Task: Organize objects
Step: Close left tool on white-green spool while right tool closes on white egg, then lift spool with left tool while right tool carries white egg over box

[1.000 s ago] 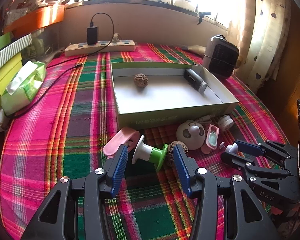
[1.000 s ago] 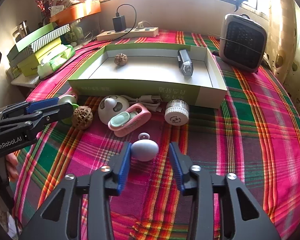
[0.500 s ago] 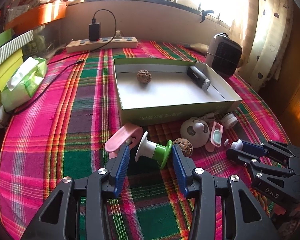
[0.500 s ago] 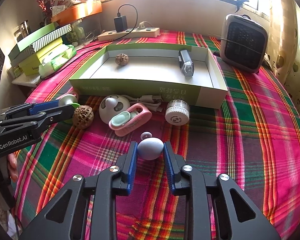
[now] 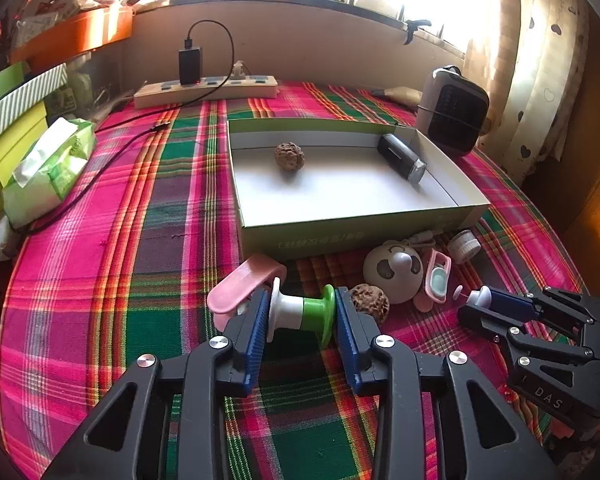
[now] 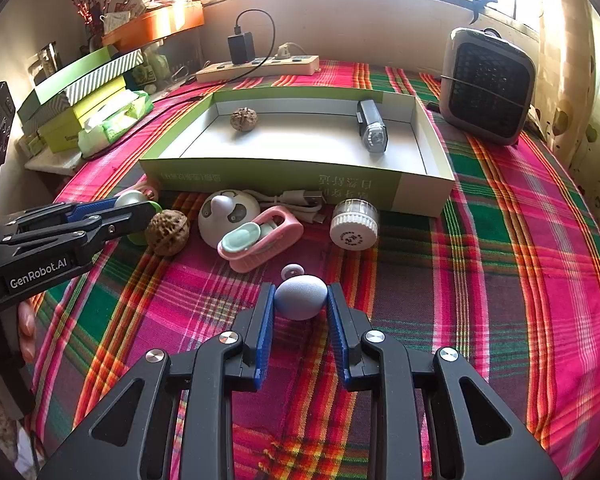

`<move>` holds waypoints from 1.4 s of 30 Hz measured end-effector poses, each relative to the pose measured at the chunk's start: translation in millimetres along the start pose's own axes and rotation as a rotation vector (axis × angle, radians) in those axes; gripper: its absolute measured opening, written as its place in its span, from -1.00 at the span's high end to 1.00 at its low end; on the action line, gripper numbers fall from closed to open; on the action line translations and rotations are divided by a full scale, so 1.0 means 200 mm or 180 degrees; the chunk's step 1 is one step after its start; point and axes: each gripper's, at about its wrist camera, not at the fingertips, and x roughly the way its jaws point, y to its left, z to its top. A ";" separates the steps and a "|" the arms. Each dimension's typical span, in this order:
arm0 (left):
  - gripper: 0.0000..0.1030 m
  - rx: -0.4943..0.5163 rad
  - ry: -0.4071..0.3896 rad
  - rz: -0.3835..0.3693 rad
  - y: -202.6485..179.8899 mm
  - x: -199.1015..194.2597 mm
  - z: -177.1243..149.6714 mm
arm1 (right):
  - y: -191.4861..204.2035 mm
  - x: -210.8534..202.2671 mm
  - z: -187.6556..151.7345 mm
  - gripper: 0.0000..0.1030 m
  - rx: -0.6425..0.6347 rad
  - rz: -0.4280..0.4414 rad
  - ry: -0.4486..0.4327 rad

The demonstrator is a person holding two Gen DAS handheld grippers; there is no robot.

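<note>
The left gripper point(image 5: 302, 314) is closing on a white-and-green spool-shaped piece point(image 5: 300, 312) lying on the plaid-covered desk point(image 5: 140, 280), between a pink clip point(image 5: 244, 284) and one wrinkled walnut point(image 5: 370, 300). The right gripper point(image 6: 300, 304) is clamping a smooth pale-blue egg-shaped object point(image 6: 300, 296). A second walnut point(image 5: 289, 156) is sitting in the open cardboard box point(image 5: 340, 232).

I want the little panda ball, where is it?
In the right wrist view, the panda ball sits on the tablecloth just in front of the green box, between the loose walnut and the pink case.
</note>
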 end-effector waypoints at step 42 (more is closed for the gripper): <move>0.40 0.0016 -0.0109 -0.0035 -0.05 -0.10 0.02 | -0.03 -0.07 0.03 0.48 0.0036 0.0048 -0.0129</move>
